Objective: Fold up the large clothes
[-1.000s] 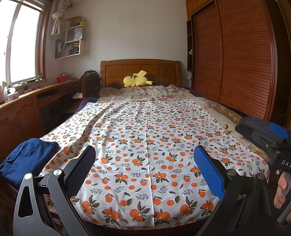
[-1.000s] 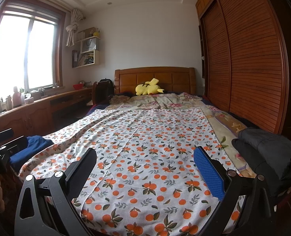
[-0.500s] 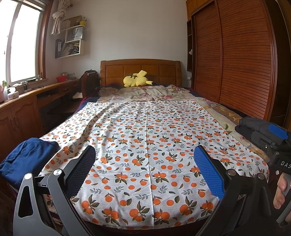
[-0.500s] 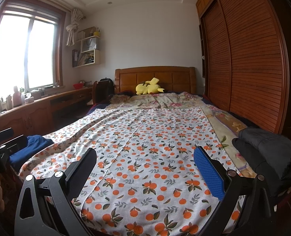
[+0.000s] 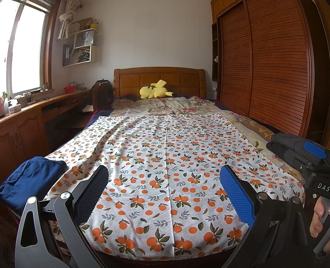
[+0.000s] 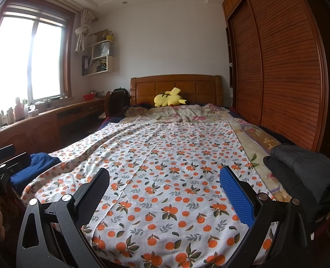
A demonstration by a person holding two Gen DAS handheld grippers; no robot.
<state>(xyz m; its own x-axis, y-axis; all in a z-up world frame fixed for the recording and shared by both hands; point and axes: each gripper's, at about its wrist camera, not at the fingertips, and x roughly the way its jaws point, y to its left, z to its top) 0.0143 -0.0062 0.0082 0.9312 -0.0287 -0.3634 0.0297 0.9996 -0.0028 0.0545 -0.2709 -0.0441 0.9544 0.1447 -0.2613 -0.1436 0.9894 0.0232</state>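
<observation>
A large white cloth with an orange-fruit print (image 5: 167,156) lies spread flat over the bed; it also shows in the right wrist view (image 6: 165,167). My left gripper (image 5: 163,178) is open and empty, held above the cloth's near edge. My right gripper (image 6: 164,179) is open and empty too, above the near edge further right. Its body shows at the right of the left wrist view (image 5: 316,167), held by a hand. A folded blue garment (image 5: 31,178) lies at the bed's near left corner. A dark garment (image 6: 303,172) lies at the near right.
A wooden headboard (image 5: 158,78) with a yellow plush toy (image 5: 155,89) stands at the far end. A flowered quilt (image 5: 171,107) lies by the pillows. A wooden counter (image 5: 19,122) with bottles runs along the left under the window. A louvred wardrobe (image 5: 265,67) lines the right.
</observation>
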